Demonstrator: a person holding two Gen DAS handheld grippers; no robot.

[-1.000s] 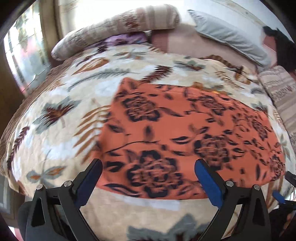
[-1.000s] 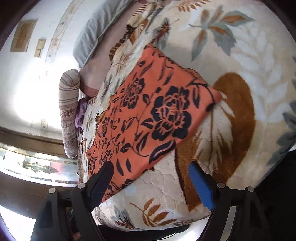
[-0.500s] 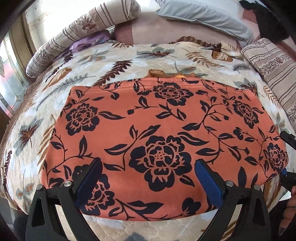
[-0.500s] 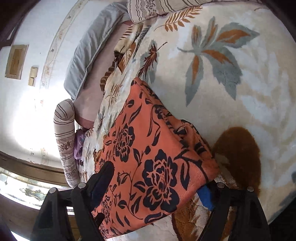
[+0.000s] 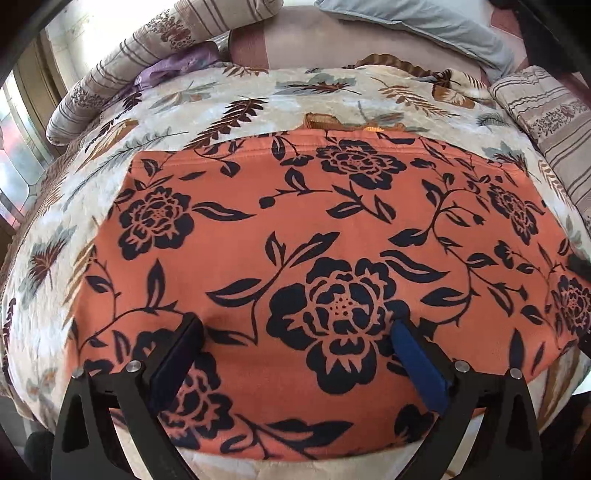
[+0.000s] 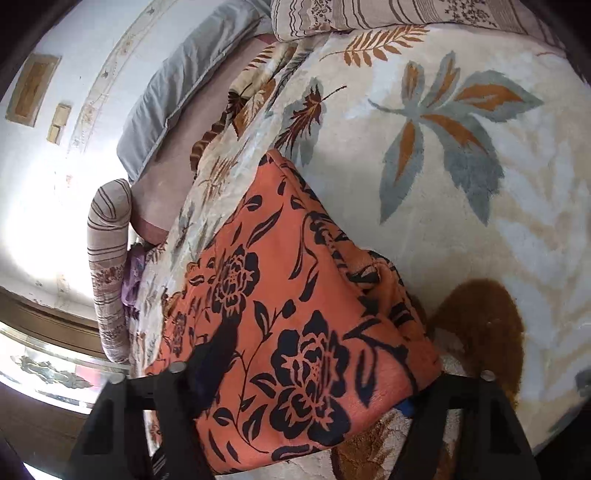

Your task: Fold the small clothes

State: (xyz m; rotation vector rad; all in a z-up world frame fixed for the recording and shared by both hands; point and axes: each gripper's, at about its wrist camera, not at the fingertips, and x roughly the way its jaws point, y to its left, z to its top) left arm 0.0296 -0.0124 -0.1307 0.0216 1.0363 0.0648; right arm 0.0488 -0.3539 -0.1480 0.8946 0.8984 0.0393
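Note:
An orange cloth with a black flower print (image 5: 314, 229) lies spread flat on the bed. My left gripper (image 5: 295, 325) is open, its fingers pressing down on the cloth's near part. In the right wrist view the same cloth (image 6: 280, 295) shows its right end, with a folded corner near the far side. My right gripper (image 6: 314, 369) is open and straddles this corner of the cloth; its left finger (image 6: 214, 350) lies on the fabric and its blue-padded right finger (image 6: 406, 406) is partly hidden under the edge.
The cloth rests on a cream leaf-print blanket (image 5: 221, 96) covering the bed. Striped bolsters (image 5: 166, 40) and a grey pillow (image 5: 417, 22) lie at the head, a purple item (image 5: 173, 66) beside them. A window is at the left.
Both grippers have moved forward and down onto the cloth. The left fingers went from the near edge to resting on the fabric; the right gripper closed in over the corner.

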